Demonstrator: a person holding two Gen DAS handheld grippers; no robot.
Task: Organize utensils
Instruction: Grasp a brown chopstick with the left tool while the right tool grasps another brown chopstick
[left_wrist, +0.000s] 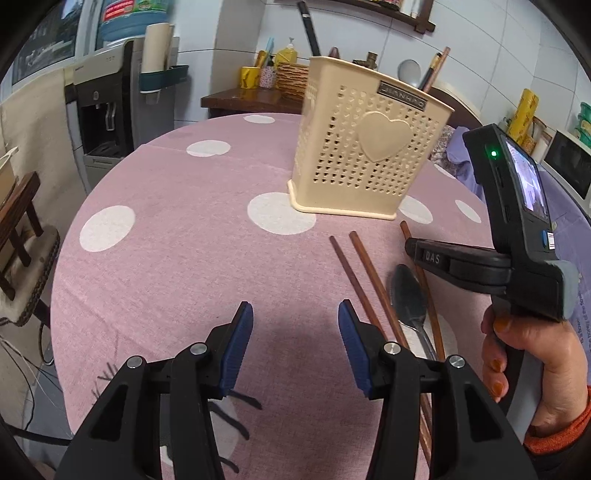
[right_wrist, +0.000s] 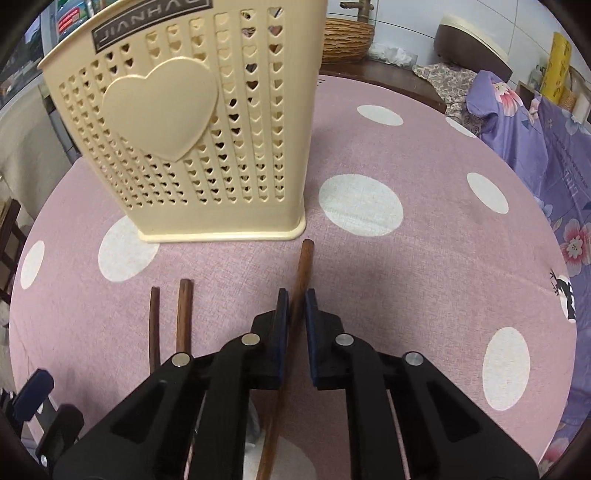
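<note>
Chopstick in your right tongs: one brown chopstick (right_wrist: 300, 280) runs between the blue pads (right_wrist: 282, 314) of your right gripper (right_wrist: 295, 314); the jaws are nearly together around it, but a sliver of gap shows on each side, so I cannot tell whether you are pinching it yet.
Where it lies: on the pink dotted tablecloth (right_wrist: 424, 258), tip pointing at the base corner of the cream holder (right_wrist: 184, 140), just short of touching it.
Why that hold: you straddle the stick lengthwise, near its far end, probably so it can be tipped upright and dropped in.
Other utensils: two more chopsticks (left_wrist: 364, 280) lie side by side to the left of the one you hold; a metal spoon (left_wrist: 408, 295) rests between them and your stick, bowl toward the holder.
Holder: stands upright on the cloth, heart side facing you; at least one chopstick (left_wrist: 436, 70) shows sticking up behind its rim, though whether it stands inside is unclear.
Left gripper (left_wrist: 295, 325): jaws wide apart, holding nothing, hovering over bare cloth beside the loose chopsticks, likely kept clear while your right works.
Task stage, as I judge it: early; four pieces are on the table.
Watch for: a thin round stick can roll or pivot if you squeeze off-centre.
</note>
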